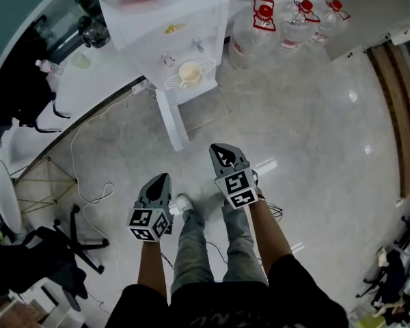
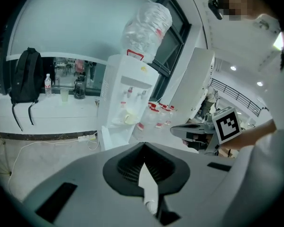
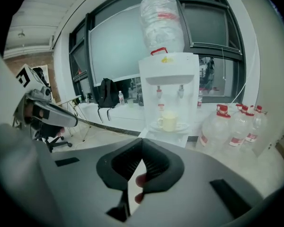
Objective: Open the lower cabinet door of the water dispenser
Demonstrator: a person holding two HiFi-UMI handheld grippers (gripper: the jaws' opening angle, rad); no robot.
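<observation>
Both tongs hang above the grey floor (image 1: 307,135), well apart from the water dispenser (image 1: 184,19), with open floor between them and it. The left tongs (image 1: 162,178) have their tips together and hold nothing; the right tongs (image 1: 219,147) are likewise closed and empty, with only the person's own fingers showing behind the pads.

The dispenser stands against the curved white desk (image 1: 89,87). Its lower cabinet door (image 1: 171,121) is swung out toward the person, its edge jutting into the floor space. An inverted water bottle (image 3: 162,25) sits on top. A pale cup (image 1: 190,72) rests on the drip tray under the taps; what it holds cannot be told.

Just to the right of the dispenser stand several clear water jugs (image 1: 297,16) with red caps, close together. On the desk are a black backpack (image 2: 21,79) and a small bottle (image 2: 48,85). A white cable (image 1: 82,183) loops over the floor at the left, near a black office chair (image 1: 68,244).
</observation>
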